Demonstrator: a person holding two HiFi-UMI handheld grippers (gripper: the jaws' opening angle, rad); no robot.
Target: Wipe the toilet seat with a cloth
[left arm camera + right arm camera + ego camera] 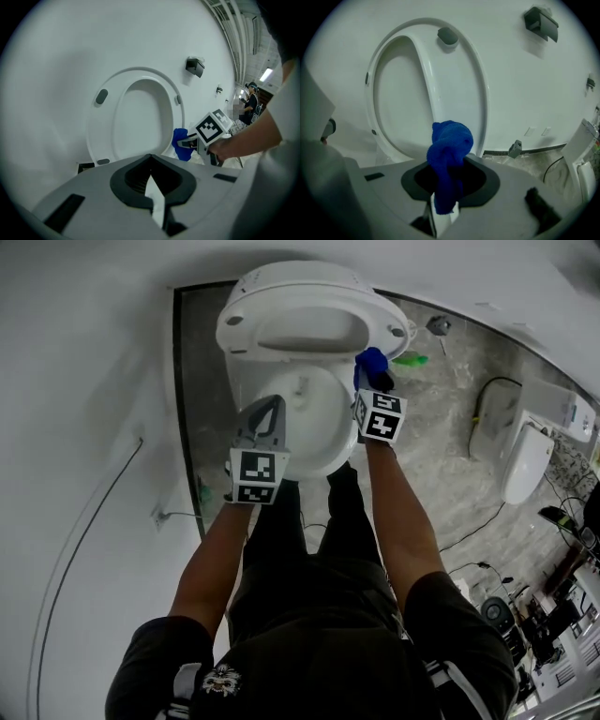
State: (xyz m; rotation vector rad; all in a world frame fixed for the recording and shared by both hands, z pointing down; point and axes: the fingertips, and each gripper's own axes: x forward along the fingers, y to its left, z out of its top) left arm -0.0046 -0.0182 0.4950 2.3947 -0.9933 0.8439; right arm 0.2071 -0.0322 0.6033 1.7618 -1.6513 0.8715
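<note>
The white toilet (309,418) stands against the wall with its seat (309,320) and lid raised. The seat ring (171,112) fills the left gripper view and the right gripper view (436,84). My right gripper (373,381) is shut on a bunched blue cloth (449,150), held at the bowl's right rim just below the raised seat. The cloth (180,143) and right gripper (190,140) also show in the left gripper view. My left gripper (270,413) hovers over the bowl's left rim, jaws shut with nothing between them (151,159).
A second white toilet (525,460) lies on the grey floor at the right, with cables and a green object (410,359) near it. A dark box (541,22) is fixed on the wall. A person (248,101) stands far off.
</note>
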